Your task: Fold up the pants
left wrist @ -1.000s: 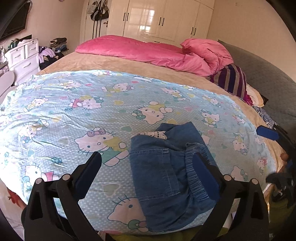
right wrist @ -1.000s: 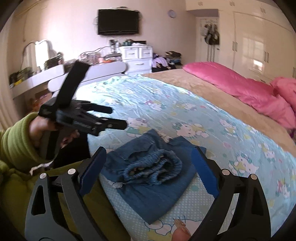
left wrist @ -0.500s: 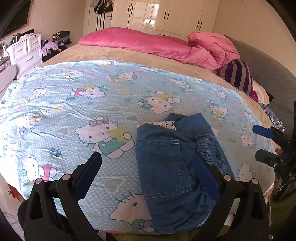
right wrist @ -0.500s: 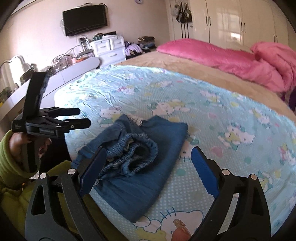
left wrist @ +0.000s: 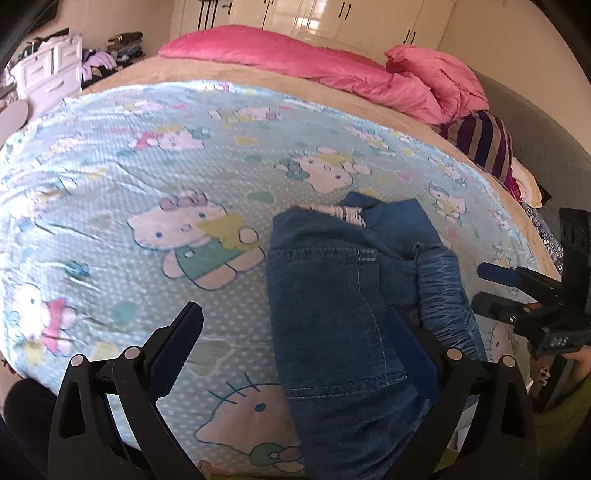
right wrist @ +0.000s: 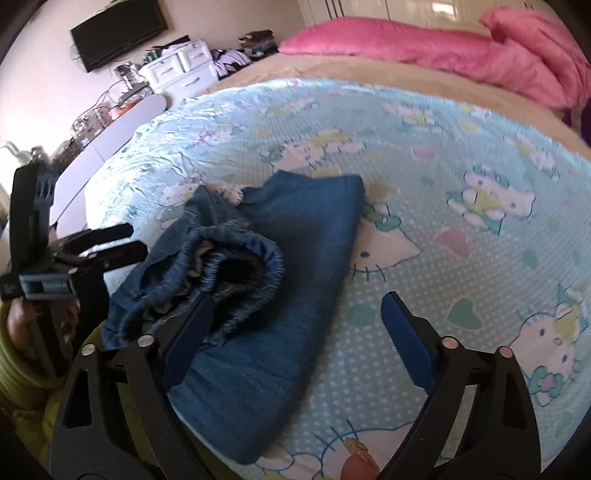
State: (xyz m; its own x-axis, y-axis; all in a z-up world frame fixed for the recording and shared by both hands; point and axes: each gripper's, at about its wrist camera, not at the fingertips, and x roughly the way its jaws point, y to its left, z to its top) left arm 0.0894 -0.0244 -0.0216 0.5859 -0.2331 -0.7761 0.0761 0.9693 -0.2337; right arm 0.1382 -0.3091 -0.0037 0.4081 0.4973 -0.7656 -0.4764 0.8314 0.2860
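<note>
Small blue denim pants (left wrist: 332, 295) lie folded into a bundle near the front edge of the bed, elastic waistband bunched on one side (right wrist: 229, 266). My left gripper (left wrist: 295, 332) is open and empty just above the pants' near edge; it also shows at the left of the right wrist view (right wrist: 110, 243). My right gripper (right wrist: 295, 325) is open and empty, its left finger over the waistband side of the pants (right wrist: 288, 258). It also shows at the right edge of the left wrist view (left wrist: 495, 288).
The pants rest on a light blue cartoon-cat sheet (left wrist: 147, 184) spread over a tan bed. A pink duvet (left wrist: 332, 70) and striped cushion (left wrist: 484, 144) lie at the far end. White drawers (right wrist: 181, 70) and a wall TV (right wrist: 118, 33) stand beyond the bed.
Both grippers have moved closer and lower toward the pants, which now fill more of each view. The pants have not moved.
</note>
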